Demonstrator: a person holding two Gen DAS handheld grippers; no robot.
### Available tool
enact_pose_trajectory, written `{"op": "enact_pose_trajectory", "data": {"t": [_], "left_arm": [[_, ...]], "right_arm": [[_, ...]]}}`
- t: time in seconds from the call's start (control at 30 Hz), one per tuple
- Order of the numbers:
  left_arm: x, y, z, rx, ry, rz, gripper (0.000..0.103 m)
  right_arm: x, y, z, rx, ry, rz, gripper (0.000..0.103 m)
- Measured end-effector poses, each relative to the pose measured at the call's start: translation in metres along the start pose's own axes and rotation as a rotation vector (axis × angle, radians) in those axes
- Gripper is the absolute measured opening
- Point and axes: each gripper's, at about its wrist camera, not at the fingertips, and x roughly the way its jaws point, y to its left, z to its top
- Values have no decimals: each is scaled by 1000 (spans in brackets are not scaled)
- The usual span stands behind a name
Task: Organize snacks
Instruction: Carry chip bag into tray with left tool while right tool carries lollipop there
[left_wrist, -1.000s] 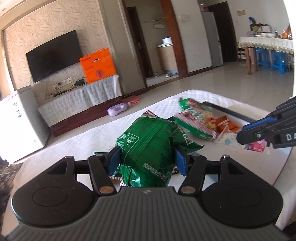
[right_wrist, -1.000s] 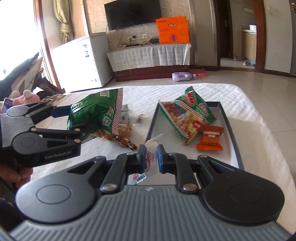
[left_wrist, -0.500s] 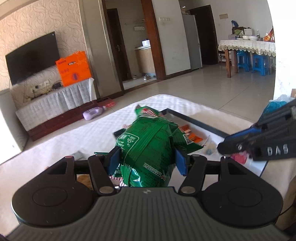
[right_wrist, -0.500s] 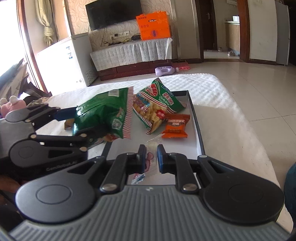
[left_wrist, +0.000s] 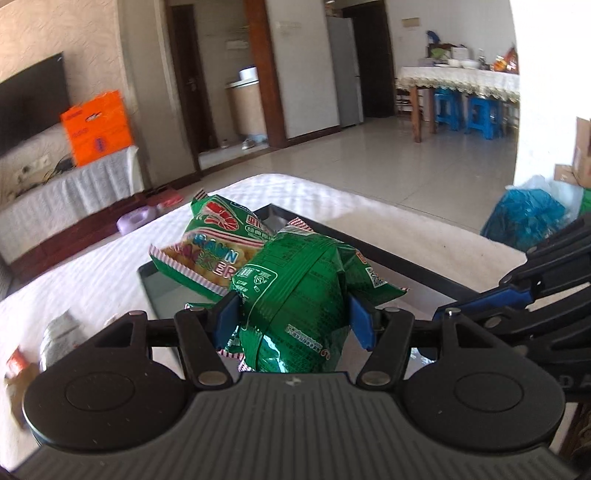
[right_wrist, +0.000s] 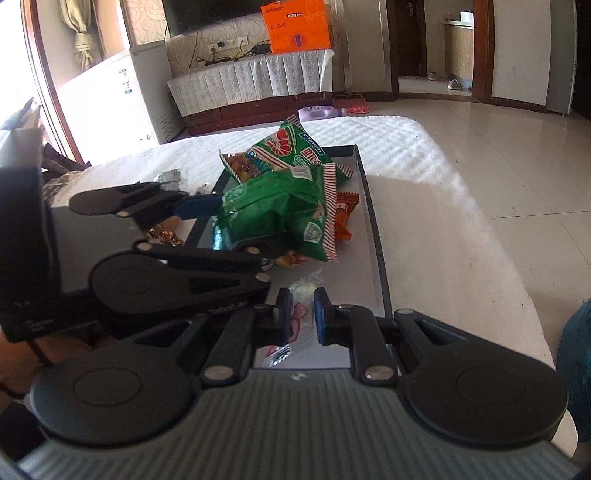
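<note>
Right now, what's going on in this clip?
A person is sorting snacks into a black-rimmed tray on a white-covered table. The left gripper holds a puffy green snack bag over the tray, beside a green prawn-cracker bag. The right gripper is shut on a small clear candy wrapper at the tray's near end.

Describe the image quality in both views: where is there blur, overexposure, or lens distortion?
Left wrist view: the background is motion-blurred, including the orange cardboard box, while the glossy green snack bag in the jaws is sharp; the right edge is washed out white. Right wrist view: the window side at far left is overexposed, sunlight patches fall on the white quilted cloth, and straight door frames bend near the edges.
</note>
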Motion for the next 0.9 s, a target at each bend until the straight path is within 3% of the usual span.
{"op": "enact_pose_trajectory", "data": {"t": [0.23,0.3,0.37,0.73,0.9], "left_arm": [[21,7,1,14,-15,-60,72],[24,4,2,33,-11,-59,79],[23,2,3,31,-12,-32,89],[-32,-3,-11,124,-69,111,95],[-63,-3,-16,143,-77,124,99]], "right_arm": [[7,-3,-2,-1,29,-14,16],[8,-3,-3,-2,39,-21,16],[8,-3,-5,3,46,-19,17],[13,-2,-8,-4,76,-24,16],[19,3,-9,-22,96,-34,16]]}}
